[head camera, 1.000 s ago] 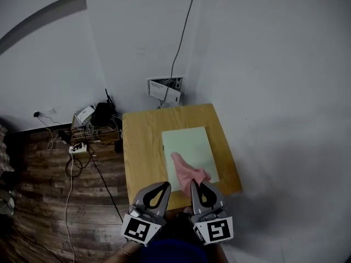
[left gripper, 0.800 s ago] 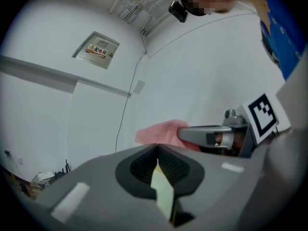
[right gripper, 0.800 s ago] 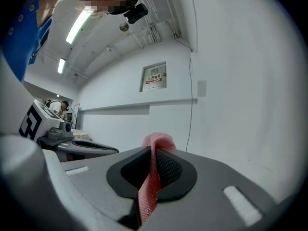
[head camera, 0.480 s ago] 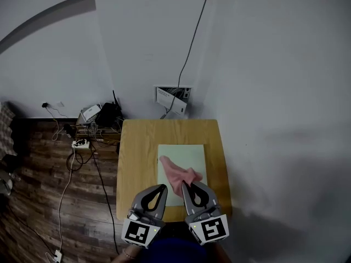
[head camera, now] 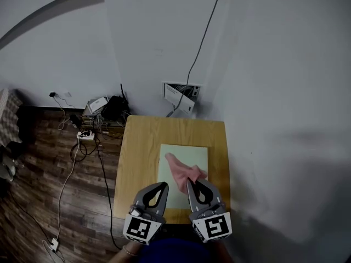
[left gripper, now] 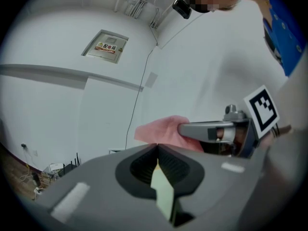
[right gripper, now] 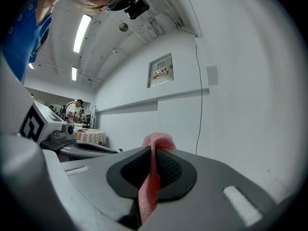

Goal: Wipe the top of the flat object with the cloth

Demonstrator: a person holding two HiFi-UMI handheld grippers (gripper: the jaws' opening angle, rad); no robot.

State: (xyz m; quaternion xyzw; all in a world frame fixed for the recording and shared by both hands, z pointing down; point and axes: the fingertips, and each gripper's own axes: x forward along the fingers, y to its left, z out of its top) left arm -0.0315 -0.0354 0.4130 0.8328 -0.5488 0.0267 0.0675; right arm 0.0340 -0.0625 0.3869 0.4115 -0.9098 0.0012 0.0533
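The left tongs [head camera: 164, 184] hover over the near edge of the wooden surface [head camera: 140, 158]. Their own view shows the tips met on nothing, with a pale green sliver visible through the slot behind them. The pale green flat object [head camera: 193, 153] lies on the surface's right half. Over it trails the pink cloth [head camera: 179, 170], which the right gripper view shows pinched tight between the right tongs [head camera: 189, 181].

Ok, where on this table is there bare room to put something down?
Widest bare wood: the table strip left of the green sheet; another runs beyond its far side. The right strip is narrow. The near edge is crowded: left gripper, right gripper, pink cloth.
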